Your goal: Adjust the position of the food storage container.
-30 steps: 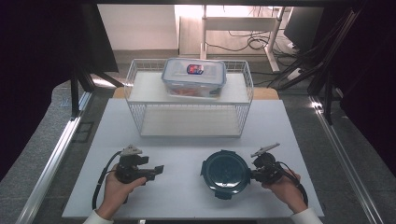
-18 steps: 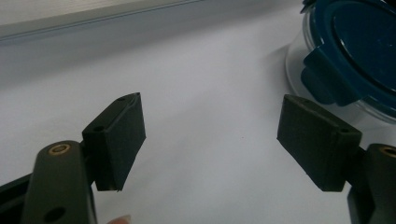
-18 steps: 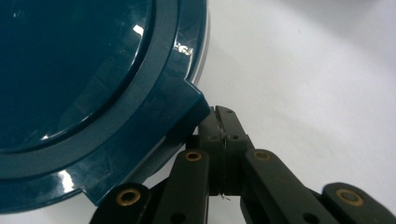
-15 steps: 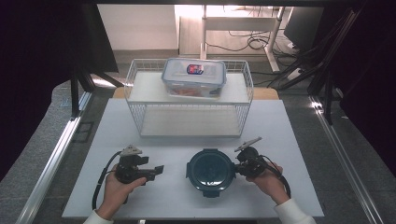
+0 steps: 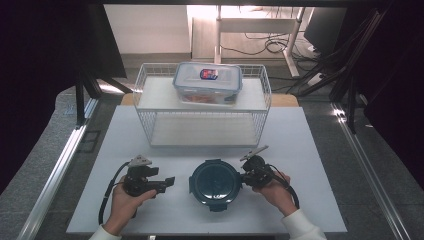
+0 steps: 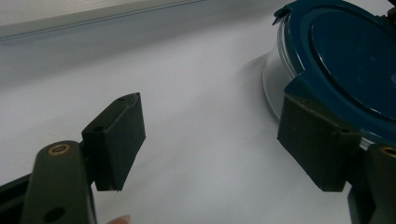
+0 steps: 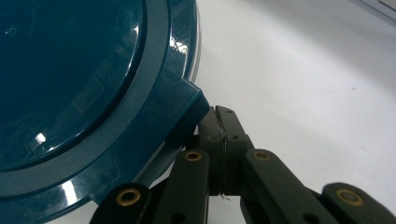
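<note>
Here a white table (image 5: 320, 165) fills the middle of the high view, with grey carpet on both sides and a metal rail running along the lower left. Dark drapes close off the upper left and right corners, and cables lie on the pale floor at the top. A white wire rack (image 5: 202, 120) stands at the table's far half, and a clear lidded box (image 5: 207, 82) sits on its upper shelf.

The round container (image 5: 215, 184), with a dark teal lid, rests flat on the table in the lower centre of the frame, lid facing up. Being round, it has no long axis; its lid tabs stick out around the rim.

The right gripper (image 5: 246, 178) sits just beside the container's right edge, jaws pressed together with nothing between them, tips against a lid tab. The left gripper (image 5: 169, 182), at lower left, points toward the container, jaws standing wide and empty.
</note>
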